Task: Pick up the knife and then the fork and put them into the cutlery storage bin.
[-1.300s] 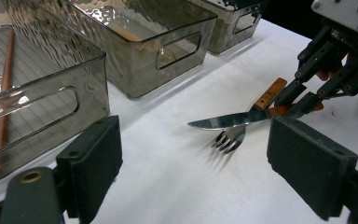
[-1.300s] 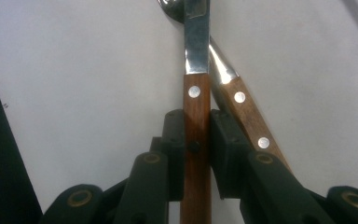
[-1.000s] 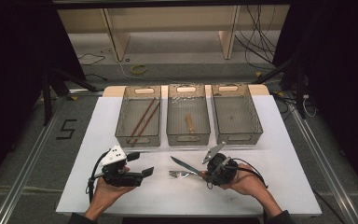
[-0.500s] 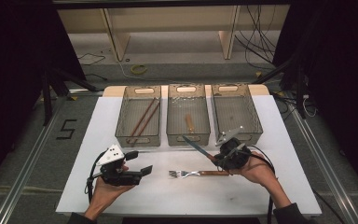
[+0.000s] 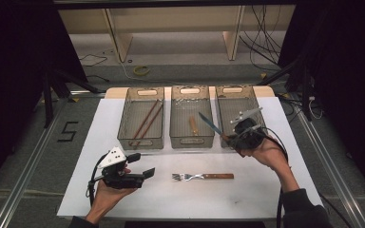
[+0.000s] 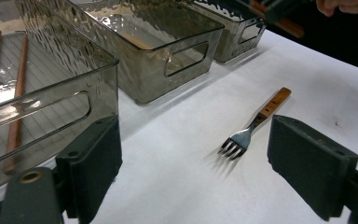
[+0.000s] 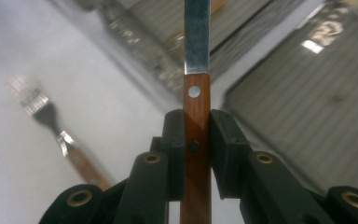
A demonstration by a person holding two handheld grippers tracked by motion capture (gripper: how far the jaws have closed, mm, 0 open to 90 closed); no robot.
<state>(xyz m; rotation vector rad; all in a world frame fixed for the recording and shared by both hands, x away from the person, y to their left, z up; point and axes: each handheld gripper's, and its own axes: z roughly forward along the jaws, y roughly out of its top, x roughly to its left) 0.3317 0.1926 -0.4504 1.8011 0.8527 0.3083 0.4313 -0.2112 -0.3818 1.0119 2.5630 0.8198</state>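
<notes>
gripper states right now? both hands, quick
Left gripper: open, nothing between its jaws, held above the table.
Right gripper: shut on the knife by its wooden handle.

**White desk, three bins and a fork**

The desk [image 5: 123,190] has a white top. Three clear, smoke-tinted bins stand side by side along its far edge: the left bin [image 5: 142,137], the middle bin [image 5: 191,138] and the right bin [image 5: 229,102], each with a handle slot facing the near edge. A wooden-handled fork [image 5: 202,176] lies flat near the middle of the desk, toward the near edge, tines pointing at the left edge.
</notes>
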